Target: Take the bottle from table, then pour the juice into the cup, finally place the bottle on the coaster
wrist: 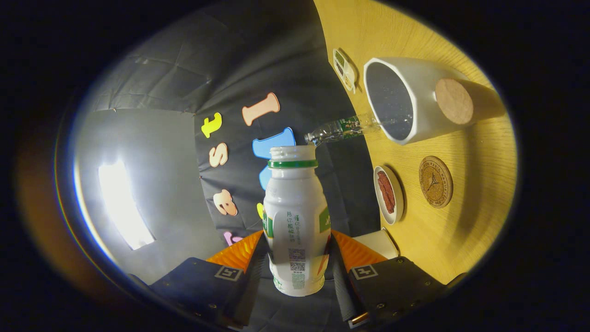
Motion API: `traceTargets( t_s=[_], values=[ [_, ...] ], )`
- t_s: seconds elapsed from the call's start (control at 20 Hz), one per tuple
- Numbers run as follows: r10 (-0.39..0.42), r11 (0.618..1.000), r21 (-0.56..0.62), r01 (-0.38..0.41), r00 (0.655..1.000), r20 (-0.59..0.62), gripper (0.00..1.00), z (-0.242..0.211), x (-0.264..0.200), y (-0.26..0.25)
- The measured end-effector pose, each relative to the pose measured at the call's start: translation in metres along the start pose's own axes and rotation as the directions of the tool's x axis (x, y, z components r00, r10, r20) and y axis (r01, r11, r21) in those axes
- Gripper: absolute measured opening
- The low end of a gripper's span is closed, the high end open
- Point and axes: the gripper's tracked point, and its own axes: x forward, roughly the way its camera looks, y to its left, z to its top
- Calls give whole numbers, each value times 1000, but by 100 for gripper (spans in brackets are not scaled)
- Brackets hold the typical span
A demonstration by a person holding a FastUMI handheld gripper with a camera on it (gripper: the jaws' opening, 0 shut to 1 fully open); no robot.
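A white juice bottle (295, 221) with a green neck ring and an open, capless mouth sits between my fingers, and my gripper (297, 251) is shut on its lower body. The whole view is rolled, so the yellow wooden table (442, 240) stands like a wall beside the bottle. A white cup (415, 99) with a round cork knob on its side is beyond the bottle's mouth and off to one side, its dark opening facing me. The round cork coaster (435, 181) lies on the table between the cup and my fingers.
A clear plastic bottle (343, 129) with a green label sits right by the cup's rim. A small white dish (388, 195) holding something reddish-brown lies beside the coaster. A small white tray (345, 69) sits past the cup. A white block (378, 242) is near one finger.
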Motion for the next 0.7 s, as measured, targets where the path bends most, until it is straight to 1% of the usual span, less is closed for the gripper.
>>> traceTargets(
  t_s=[0.7],
  values=[
    [-2, 999, 51, -1, 999, 43, 71, 11, -2, 5]
  ],
)
